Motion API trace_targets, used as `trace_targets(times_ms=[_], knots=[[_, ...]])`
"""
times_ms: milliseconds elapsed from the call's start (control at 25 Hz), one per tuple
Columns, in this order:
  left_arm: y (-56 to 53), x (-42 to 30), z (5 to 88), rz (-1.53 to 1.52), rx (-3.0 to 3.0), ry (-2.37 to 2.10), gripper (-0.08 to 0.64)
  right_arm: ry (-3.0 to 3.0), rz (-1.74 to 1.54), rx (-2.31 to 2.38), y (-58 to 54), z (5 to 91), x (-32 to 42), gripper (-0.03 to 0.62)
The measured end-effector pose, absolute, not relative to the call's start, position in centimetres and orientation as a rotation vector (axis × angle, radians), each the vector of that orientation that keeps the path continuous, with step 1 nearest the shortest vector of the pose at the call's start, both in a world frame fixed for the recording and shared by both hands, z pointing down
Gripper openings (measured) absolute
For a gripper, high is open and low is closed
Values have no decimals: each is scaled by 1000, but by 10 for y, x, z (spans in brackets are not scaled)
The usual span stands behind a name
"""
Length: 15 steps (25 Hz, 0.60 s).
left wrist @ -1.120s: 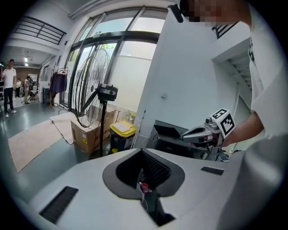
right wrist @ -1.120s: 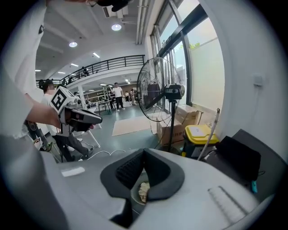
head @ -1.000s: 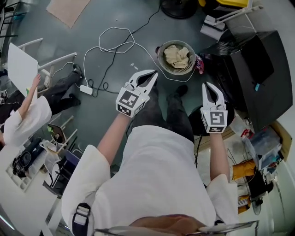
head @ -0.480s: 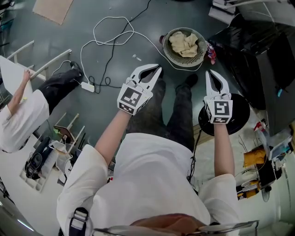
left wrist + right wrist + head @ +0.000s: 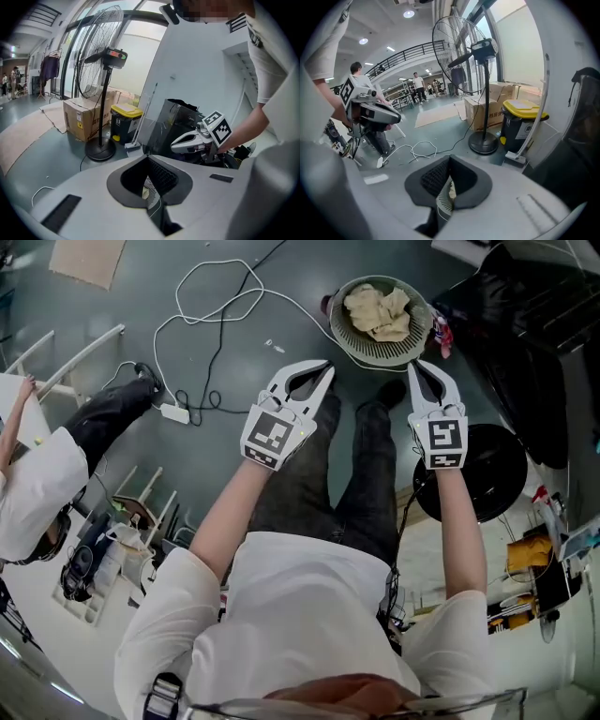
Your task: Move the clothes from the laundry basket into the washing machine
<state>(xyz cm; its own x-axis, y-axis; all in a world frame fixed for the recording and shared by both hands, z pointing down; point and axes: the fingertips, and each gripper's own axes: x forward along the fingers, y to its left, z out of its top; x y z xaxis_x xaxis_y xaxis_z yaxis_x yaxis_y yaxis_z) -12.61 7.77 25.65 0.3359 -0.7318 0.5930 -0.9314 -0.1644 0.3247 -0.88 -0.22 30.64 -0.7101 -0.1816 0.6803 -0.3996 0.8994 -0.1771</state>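
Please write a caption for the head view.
Left gripper and right gripper, both shut, point toward the laundry basket of beige clothes.

Pedestal fan [image 5: 101, 51] near cardboard box [image 5: 79, 119], yellow-lidded bin [image 5: 125, 123]

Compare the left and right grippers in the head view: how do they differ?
The left gripper leans toward the picture's right; the right gripper points nearly straight up. The left's tip sits lower left of the laundry basket, the right's lower right of it. Both have jaws shut, holding nothing.
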Motion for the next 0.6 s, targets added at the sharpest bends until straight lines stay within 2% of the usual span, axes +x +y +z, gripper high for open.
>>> trace_targets(times_ms=[600], knots=[[80,-90,414,336,1816,-1471,6,-2339,274,230,-23,466,6,11]])
